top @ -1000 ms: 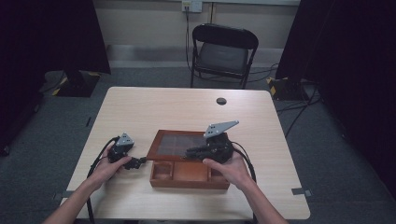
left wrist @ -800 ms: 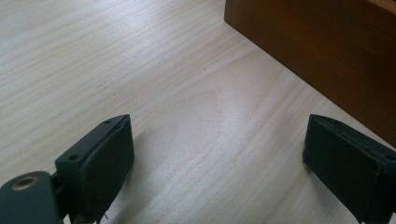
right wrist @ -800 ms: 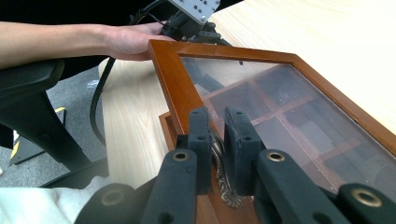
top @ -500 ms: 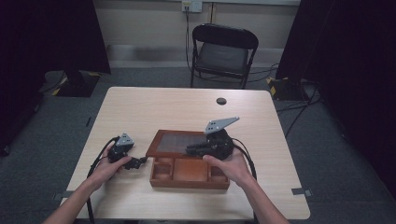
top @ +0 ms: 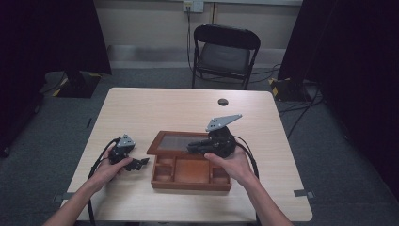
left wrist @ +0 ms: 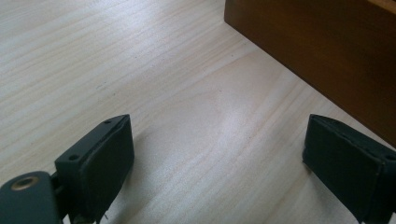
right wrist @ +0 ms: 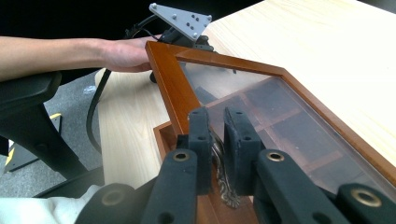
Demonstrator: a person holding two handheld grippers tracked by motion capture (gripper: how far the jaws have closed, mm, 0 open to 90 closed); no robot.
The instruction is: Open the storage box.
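Observation:
A brown wooden box with several compartments sits on the table near its front. Its glass-panelled lid is tilted up at the front edge. My right gripper is shut on the ornate metal latch at the front of the lid's frame, with the glass beyond it. My left gripper rests on the table left of the box, open. In the left gripper view nothing lies between the left gripper's pads, and the box wall stands just ahead.
A small black round object lies on the far side of the table. A black folding chair stands behind the table. Cables trail from both grippers toward the front edge.
The right gripper has edged slightly upward with the lid's front edge. The left hand and its gripper have kept still.

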